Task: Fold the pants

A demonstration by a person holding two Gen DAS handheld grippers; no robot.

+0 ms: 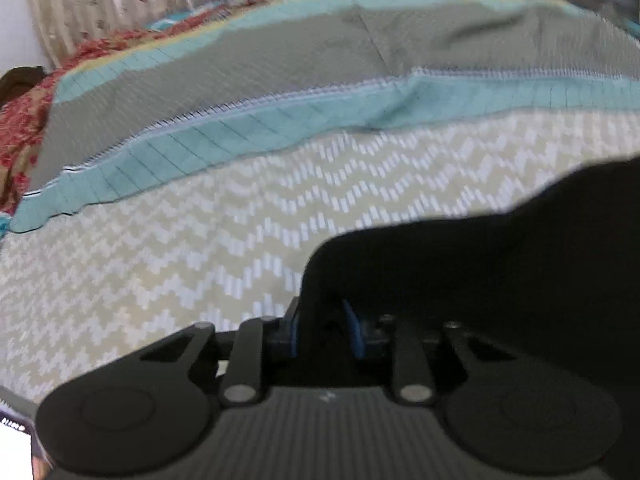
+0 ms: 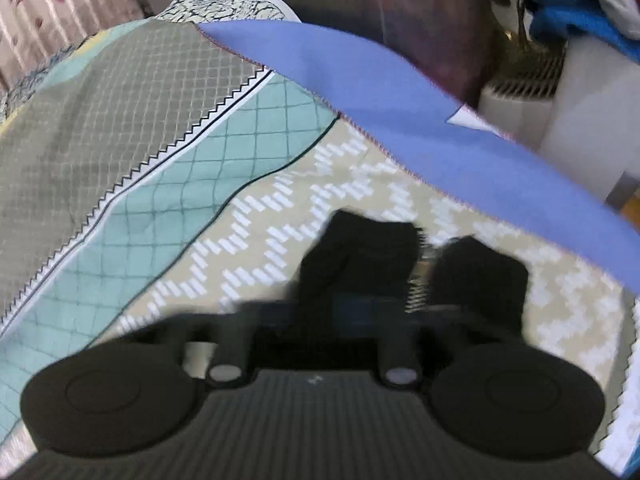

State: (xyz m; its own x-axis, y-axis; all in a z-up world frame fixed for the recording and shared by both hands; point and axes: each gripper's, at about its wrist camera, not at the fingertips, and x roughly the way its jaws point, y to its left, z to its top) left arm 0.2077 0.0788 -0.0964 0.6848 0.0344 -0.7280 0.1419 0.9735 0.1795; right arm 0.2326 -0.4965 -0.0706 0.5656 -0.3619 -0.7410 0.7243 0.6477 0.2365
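Observation:
The black pants (image 1: pixel 480 264) drape over my left gripper (image 1: pixel 324 320) in the left wrist view; its blue pads are close together with black cloth pinched between them. In the right wrist view black pants fabric (image 2: pixel 372 256) bunches in two lumps over my right gripper (image 2: pixel 400 300), which is blurred; its jaws stand close on the cloth. Both grippers hang above the bedspread (image 1: pixel 180 264), beige with white zigzags.
The bedspread has teal (image 2: pixel 168 208) and grey (image 2: pixel 80 128) bands. A blue cloth (image 2: pixel 400 120) lies along the bed's right edge. A white appliance (image 2: pixel 560 92) and piled clothes (image 2: pixel 580 8) stand beyond. Curtains (image 1: pixel 120 0) hang behind the bed.

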